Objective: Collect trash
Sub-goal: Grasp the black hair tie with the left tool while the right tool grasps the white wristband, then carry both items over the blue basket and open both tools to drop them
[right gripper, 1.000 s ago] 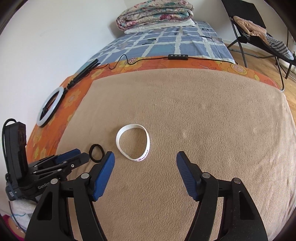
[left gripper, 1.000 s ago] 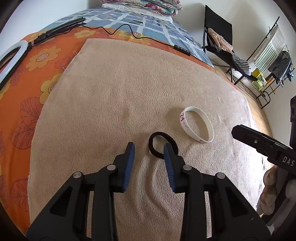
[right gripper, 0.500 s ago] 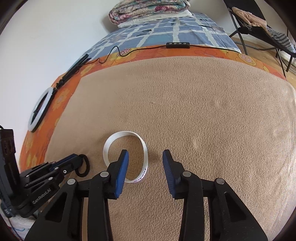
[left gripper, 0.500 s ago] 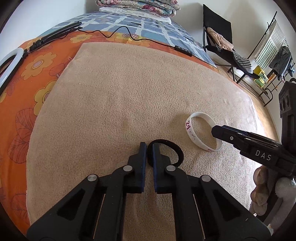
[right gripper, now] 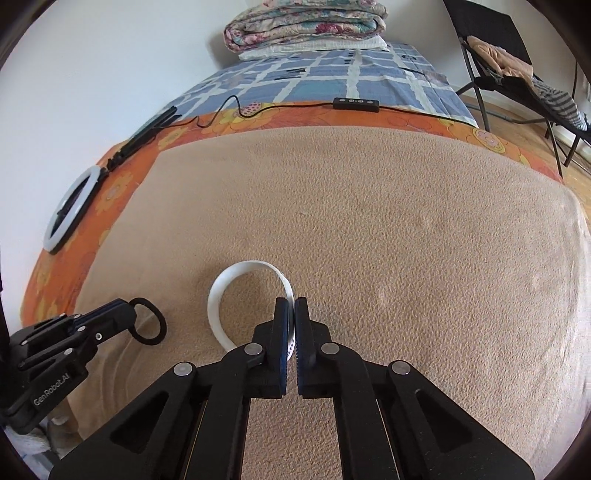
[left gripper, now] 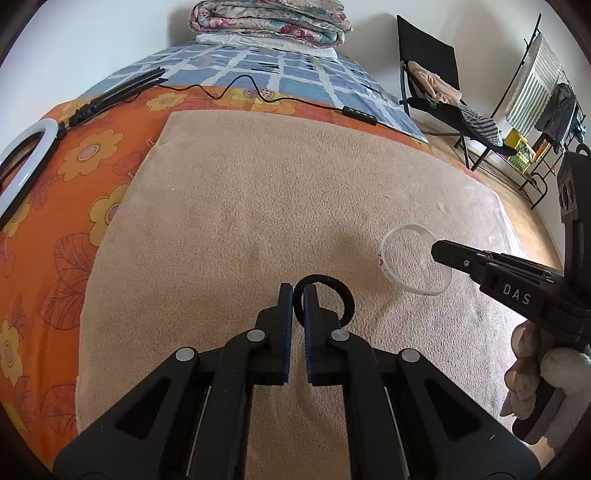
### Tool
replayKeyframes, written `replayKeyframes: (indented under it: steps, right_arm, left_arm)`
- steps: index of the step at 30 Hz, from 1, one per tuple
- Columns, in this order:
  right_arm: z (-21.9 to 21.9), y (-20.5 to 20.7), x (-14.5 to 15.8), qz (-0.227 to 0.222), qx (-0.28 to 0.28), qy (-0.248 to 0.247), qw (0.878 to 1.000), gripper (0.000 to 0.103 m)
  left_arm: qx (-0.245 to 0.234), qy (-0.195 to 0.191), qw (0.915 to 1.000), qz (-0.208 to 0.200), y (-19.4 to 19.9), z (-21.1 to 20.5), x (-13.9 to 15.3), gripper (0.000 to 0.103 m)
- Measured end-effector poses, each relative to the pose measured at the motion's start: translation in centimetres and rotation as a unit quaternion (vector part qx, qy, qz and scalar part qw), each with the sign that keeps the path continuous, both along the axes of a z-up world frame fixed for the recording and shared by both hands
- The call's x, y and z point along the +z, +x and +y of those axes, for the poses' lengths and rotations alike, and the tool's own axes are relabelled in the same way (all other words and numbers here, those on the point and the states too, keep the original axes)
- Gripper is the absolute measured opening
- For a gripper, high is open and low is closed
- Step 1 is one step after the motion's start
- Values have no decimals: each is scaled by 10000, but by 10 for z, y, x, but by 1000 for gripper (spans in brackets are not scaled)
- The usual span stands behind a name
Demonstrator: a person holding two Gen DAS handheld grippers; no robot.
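Note:
My left gripper (left gripper: pixel 298 291) is shut on the near-left edge of a black hair tie (left gripper: pixel 343 293) on the tan blanket (left gripper: pixel 277 206). It also shows in the right wrist view (right gripper: pixel 155 325), pinched by the left gripper (right gripper: pixel 123 308). My right gripper (right gripper: pixel 291 306) is shut on the right side of a white silicone wristband (right gripper: pixel 221 295), which stands up from the blanket. In the left wrist view the right gripper (left gripper: pixel 437 248) holds the wristband (left gripper: pixel 391 266) at its far right edge.
A ring light (left gripper: pixel 22 166) and its cable remote (left gripper: pixel 360 115) lie on the orange flowered sheet (left gripper: pixel 74 177). Folded quilts (right gripper: pixel 306 22) sit at the bed's far end. A black chair (left gripper: pixel 436 88) and drying rack (left gripper: pixel 543 96) stand right. A plush toy (left gripper: pixel 535 369) lies near right.
Both grippers closed: the left one shut on the black hair tie, the right one moved left onto the white wristband and shut on it, tipping it up.

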State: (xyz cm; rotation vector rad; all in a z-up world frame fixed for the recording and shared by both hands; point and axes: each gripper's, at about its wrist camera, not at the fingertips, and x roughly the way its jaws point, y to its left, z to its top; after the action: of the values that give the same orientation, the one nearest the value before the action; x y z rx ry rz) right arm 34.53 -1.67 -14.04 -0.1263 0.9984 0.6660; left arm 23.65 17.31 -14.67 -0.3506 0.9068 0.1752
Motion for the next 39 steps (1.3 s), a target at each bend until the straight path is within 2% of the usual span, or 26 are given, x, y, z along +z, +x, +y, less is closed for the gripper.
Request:
replayKeyframes:
  steps: [15,26,32,39]
  right_arm:
    - [-30,-37,64,-431,127,229,9987,2]
    - [-63,-100,103,-656,405,390,9963,2]
    - [-88,-139,116,-748,499,462,9949,2]
    - [-118,-183,119,-765,594,509,9940,2]
  left_arm:
    - [-144,212,9989,-386,-44,-28,57,4]
    - [-411,376,9961,-686,-107,-65,101,4]
    - [-550,338,9950,-758,-151,-86,113,4]
    - [-751,291,9941,-721,-196,-111,112,4]
